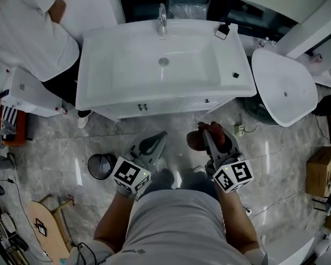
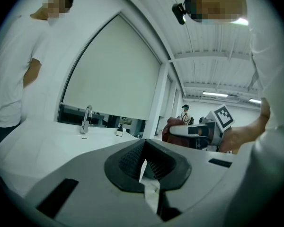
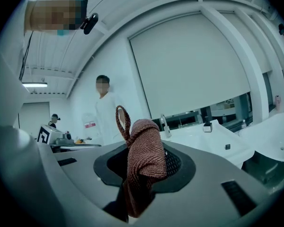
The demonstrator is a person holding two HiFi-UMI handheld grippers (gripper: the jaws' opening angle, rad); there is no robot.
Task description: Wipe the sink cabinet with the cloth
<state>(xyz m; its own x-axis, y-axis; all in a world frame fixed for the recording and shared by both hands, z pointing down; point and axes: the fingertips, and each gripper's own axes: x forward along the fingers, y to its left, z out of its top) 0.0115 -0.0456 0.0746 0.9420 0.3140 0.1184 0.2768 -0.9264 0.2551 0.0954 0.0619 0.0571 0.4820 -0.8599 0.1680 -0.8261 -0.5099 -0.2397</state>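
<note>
- Grey-shirted, the person's torso [image 1: 176, 220] is filling the bottom of the head view, with both forearms reaching forward over a pale marbled floor [image 1: 55, 142].
- At far left, a bystander in a white top [image 1: 27, 26] is standing by the cabinet's left end, and a small round black bin [image 1: 101, 165] is sitting on the floor near the left gripper.
- Left of centre, the grey left gripper [image 1: 157, 139] is pointing towards the cabinet, its dark ribbed jaws pressed together with nothing between them.
- Ahead, the white sink cabinet [image 1: 154, 107] is standing with its chrome tap [image 1: 162, 18] at the back of the basin. Neither gripper is touching it, so wiping is not yet looking under way.
- Right of centre, the right gripper [image 1: 209, 139] is clamping the reddish-brown knitted cloth [image 3: 144, 150]. A bunched fold and a hanging loop are sticking up past the jaws, well short of the cabinet.
- At far right, a loose white oval basin [image 1: 281, 87] is sitting just beside the cabinet's right end.
- Doing the step well is likely meaning pressing the cloth's bunched fold against the cabinet so that fabric, not the jaw tips, is making contact. After that, sweeping in overlapping passes and steering round the small black-and-white item [image 1: 223, 31] on the rim should be keeping the wipe clean.
</note>
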